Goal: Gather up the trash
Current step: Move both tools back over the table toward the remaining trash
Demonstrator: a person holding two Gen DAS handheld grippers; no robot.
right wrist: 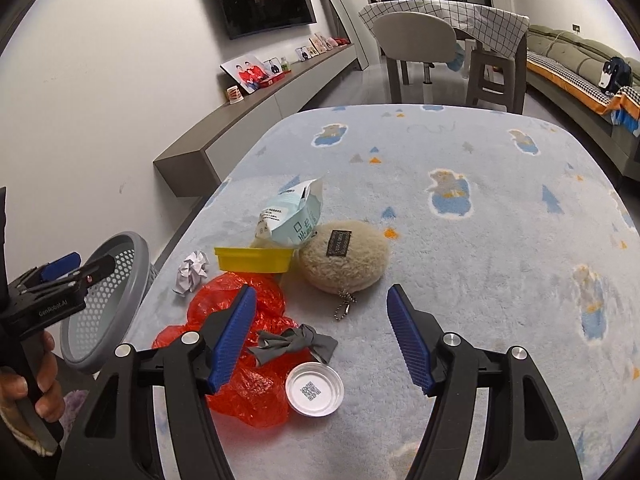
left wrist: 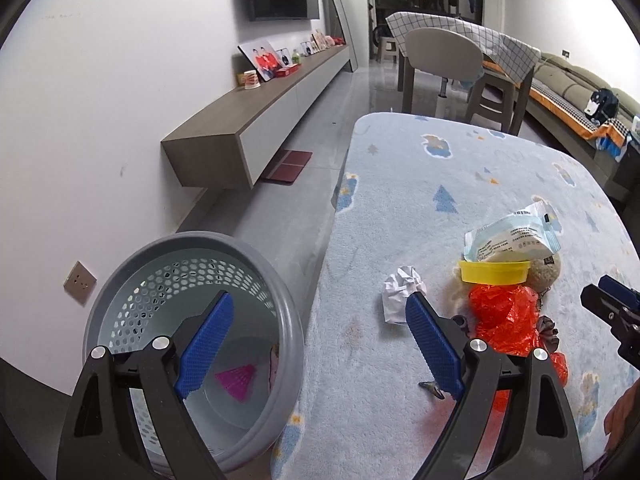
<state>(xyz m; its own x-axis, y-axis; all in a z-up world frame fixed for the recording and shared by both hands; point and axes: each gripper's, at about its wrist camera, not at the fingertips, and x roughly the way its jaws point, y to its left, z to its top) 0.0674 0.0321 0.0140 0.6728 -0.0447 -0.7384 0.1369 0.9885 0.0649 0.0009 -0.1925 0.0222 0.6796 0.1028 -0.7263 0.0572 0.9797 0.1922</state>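
Trash cluster, near-left part of the table [right wrist: 480, 240], close to its left edge: crumpled white paper [right wrist: 191, 272], nearest that edge; yellow tray [right wrist: 254, 260] beside it; pale blue wrapper [right wrist: 294, 216] leaning behind the tray; red plastic bag [right wrist: 240, 340] spread in front; grey rag [right wrist: 296, 344] lying on the bag; round metal lid [right wrist: 315, 389] touching the bag's right side. Beige plush pouch [right wrist: 344, 260] with bead chain sits just right of the tray.

Grey perforated bin [left wrist: 192, 280]: on the floor just beside the table's left edge, rim near table height; 1 pink item [left wrist: 236, 382] in its bottom.

Left gripper [left wrist: 320, 312]: jaws wide apart, holding nothing, straddling the bin rim and table edge.

Right gripper [right wrist: 322, 300]: jaws apart, holding nothing, above the bag and rag.

Open room: table's right and far parts bare fleece.
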